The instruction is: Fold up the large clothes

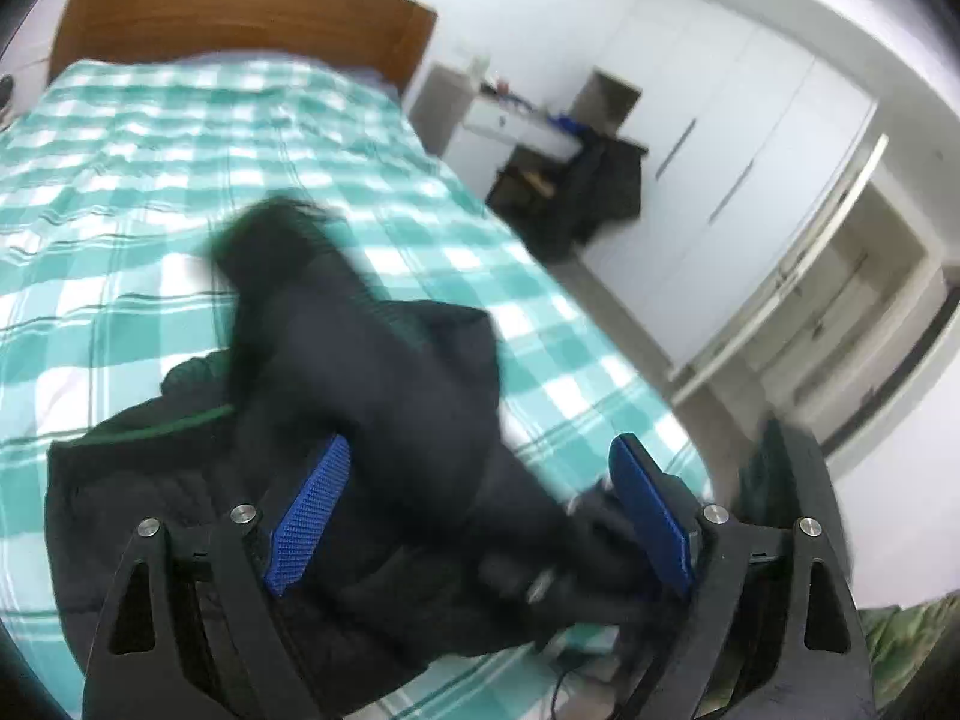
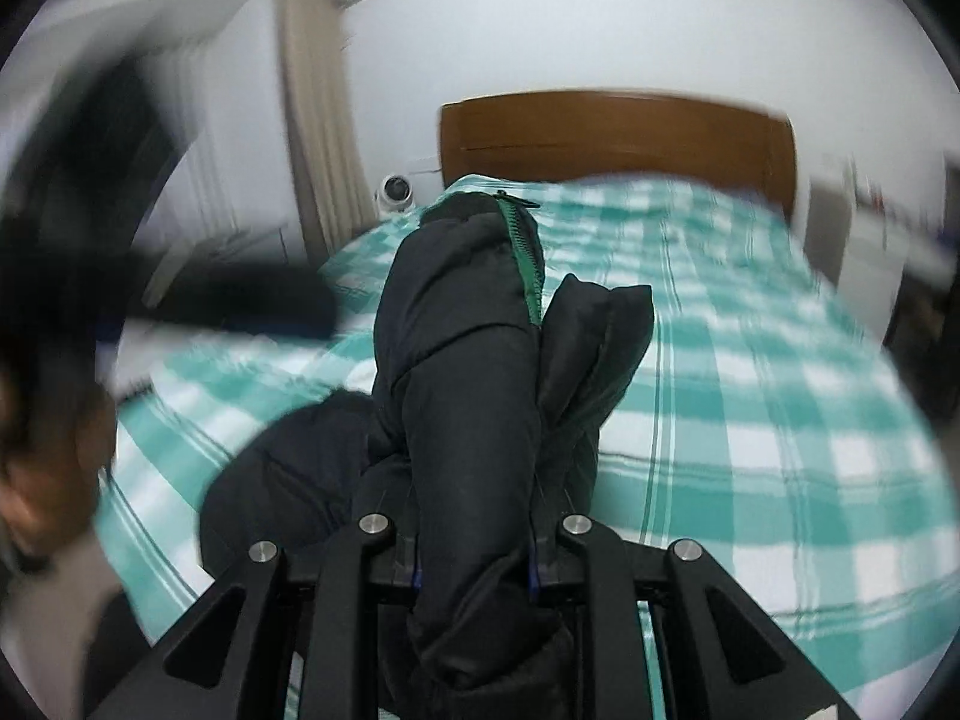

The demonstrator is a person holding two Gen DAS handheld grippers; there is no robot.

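A black padded jacket (image 1: 372, 372) with a green zipper lies bunched at the near end of a bed covered in a teal and white checked sheet (image 1: 180, 138). My left gripper (image 1: 480, 444) hovers over it, jaws wide, both blue pads (image 1: 309, 516) bare; jacket cloth passes between them, blurred, without being pressed. My right gripper (image 2: 474, 570) is shut on a thick fold of the jacket (image 2: 468, 360), which rises up from the jaws with the green zipper (image 2: 522, 252) showing. The checked sheet (image 2: 780, 390) spreads beyond it.
A brown wooden headboard (image 1: 240, 12) ends the bed. Right of the bed are a white bedside cabinet (image 1: 510, 120), a chair draped in dark clothes (image 1: 594, 192) and white wardrobes (image 1: 750, 168). A curtain (image 2: 318, 138) and small white camera (image 2: 396, 192) are at the left.
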